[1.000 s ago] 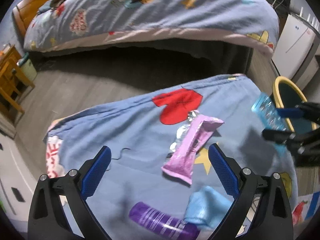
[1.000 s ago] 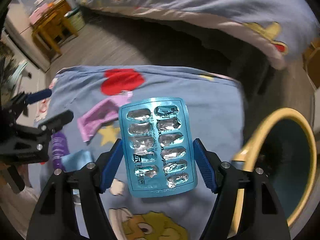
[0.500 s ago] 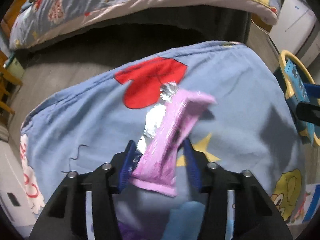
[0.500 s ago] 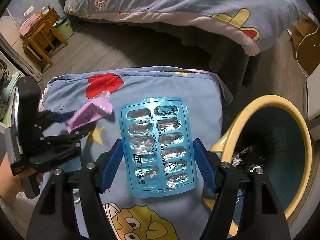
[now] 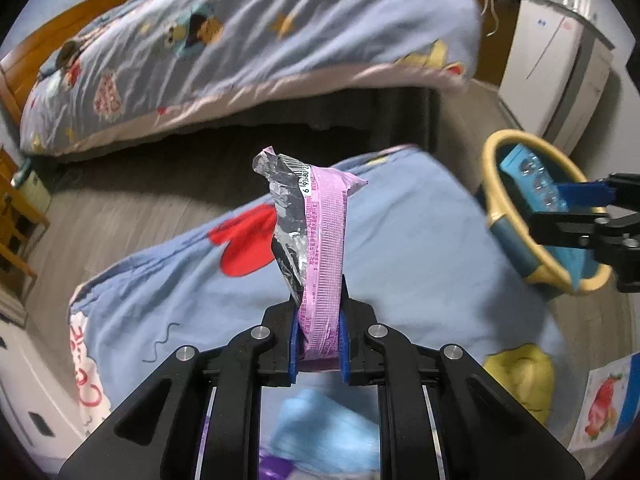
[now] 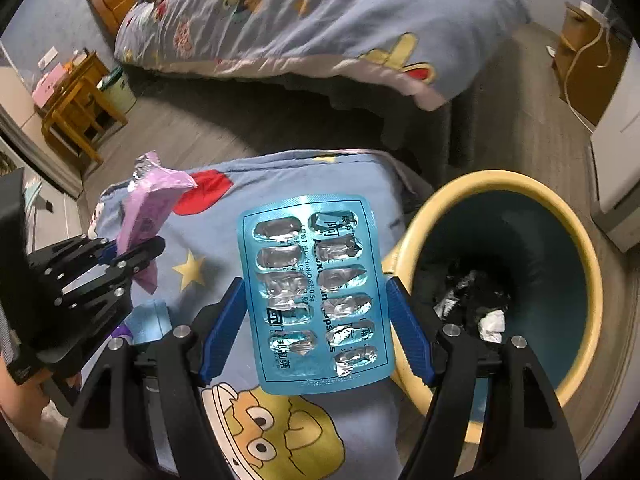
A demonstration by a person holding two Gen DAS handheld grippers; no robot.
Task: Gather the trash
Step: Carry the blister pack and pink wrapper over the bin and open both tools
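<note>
My left gripper [image 5: 319,338] is shut on a pink snack wrapper [image 5: 322,256] with a silver foil end and holds it upright above the blue cartoon cloth [image 5: 416,256]. It also shows in the right wrist view [image 6: 148,216], at the left. My right gripper [image 6: 316,320] is shut on an empty blue blister pack [image 6: 316,300], held beside the rim of the yellow-rimmed teal bin [image 6: 576,248]. In the left wrist view the pack [image 5: 536,184] is over the bin [image 5: 494,184].
A light blue wrapper [image 5: 320,428] and a purple wrapper [image 5: 276,464] lie on the cloth under my left gripper. The bin holds crumpled trash [image 6: 472,300]. A bed [image 5: 240,48] stands behind, wooden furniture [image 6: 76,108] at the left, a white appliance [image 5: 560,60] at the right.
My left gripper closed on the pink wrapper and lifted it off the cloth. My right gripper carried the blister pack right, toward the bin.
</note>
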